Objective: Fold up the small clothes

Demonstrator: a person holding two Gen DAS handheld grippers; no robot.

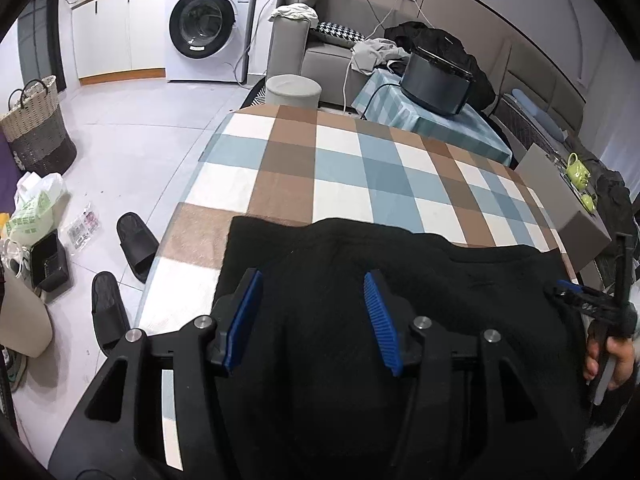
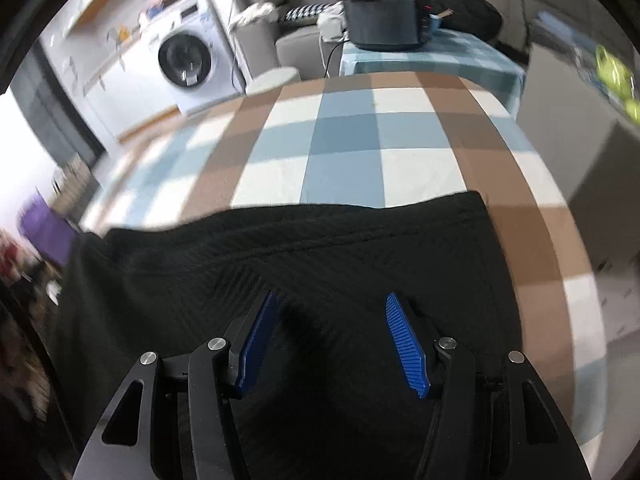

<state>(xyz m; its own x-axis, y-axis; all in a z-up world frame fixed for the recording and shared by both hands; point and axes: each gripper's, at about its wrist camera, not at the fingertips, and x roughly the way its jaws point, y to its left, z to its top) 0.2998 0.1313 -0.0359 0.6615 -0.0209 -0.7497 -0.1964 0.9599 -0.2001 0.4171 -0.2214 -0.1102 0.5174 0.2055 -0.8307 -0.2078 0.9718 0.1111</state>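
Observation:
A black knit garment (image 1: 400, 272) lies flat on the near end of the checked tablecloth (image 1: 340, 160); it also shows in the right wrist view (image 2: 280, 248). My left gripper (image 1: 314, 286) is open and empty, its blue pads (image 1: 378, 312) hovering over the garment's left part. My right gripper (image 2: 332, 308) is open and empty over the garment's right part, and it shows at the right edge of the left wrist view (image 1: 576, 292), held by a hand. The right wrist view is motion-blurred.
A grey box (image 1: 560, 200) with green teapots (image 1: 578, 172) stands at the table's right edge. A dark appliance (image 1: 436, 80) sits on a second checked table behind. Slippers (image 1: 136, 244), bags and a woven basket (image 1: 38, 128) lie on the floor to the left. A washing machine (image 1: 208, 20) stands at the back.

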